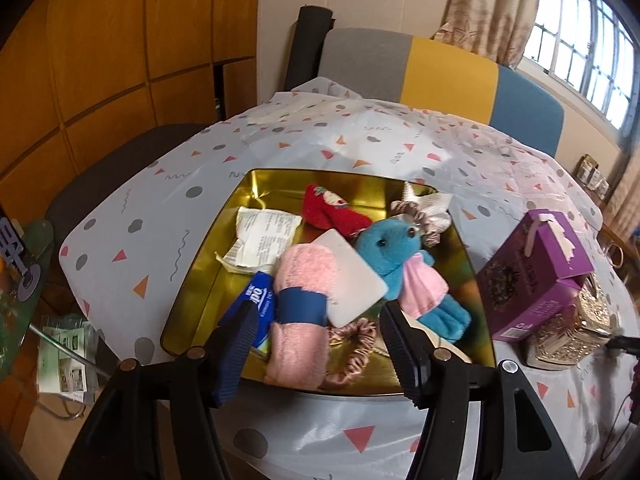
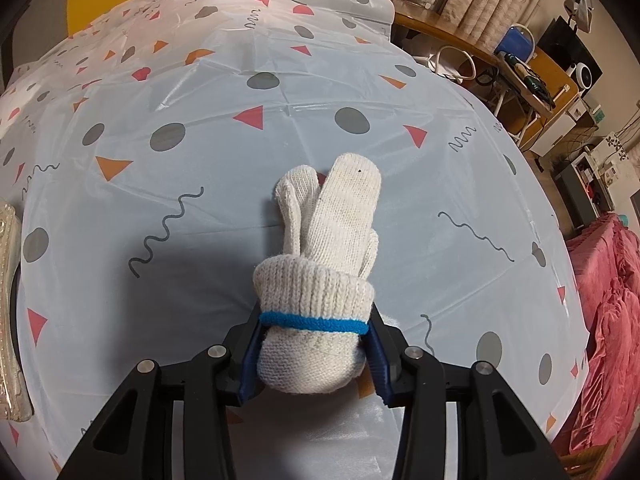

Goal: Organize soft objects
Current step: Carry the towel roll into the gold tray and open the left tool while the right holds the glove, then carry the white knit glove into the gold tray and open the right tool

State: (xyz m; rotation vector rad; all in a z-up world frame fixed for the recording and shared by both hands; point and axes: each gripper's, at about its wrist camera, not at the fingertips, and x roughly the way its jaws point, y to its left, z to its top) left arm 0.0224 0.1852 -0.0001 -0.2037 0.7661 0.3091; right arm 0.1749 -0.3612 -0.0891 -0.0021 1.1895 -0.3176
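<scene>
A gold tin tray (image 1: 208, 276) on the patterned tablecloth holds a rolled pink towel (image 1: 300, 312) with a blue band, a blue plush toy (image 1: 394, 252) in a pink dress, a red sock (image 1: 332, 210), a white packet (image 1: 264, 236), a white flat pad (image 1: 352, 280), a blue tissue pack (image 1: 256, 300) and pink scrunchies (image 1: 352, 352). My left gripper (image 1: 316, 324) hangs open above the tray's near edge, its jaws either side of the towel and clear of it. My right gripper (image 2: 314, 328) is shut on a white knitted glove bundle (image 2: 324, 248) with a blue cuff band, lying on the cloth.
A purple box (image 1: 532, 276) and an ornate gold tin (image 1: 568, 332) stand right of the tray. A grey, yellow and blue sofa (image 1: 448, 68) backs the table. A glass edge (image 2: 10, 312) shows at the left in the right wrist view; a red blanket (image 2: 608, 320) lies at the right.
</scene>
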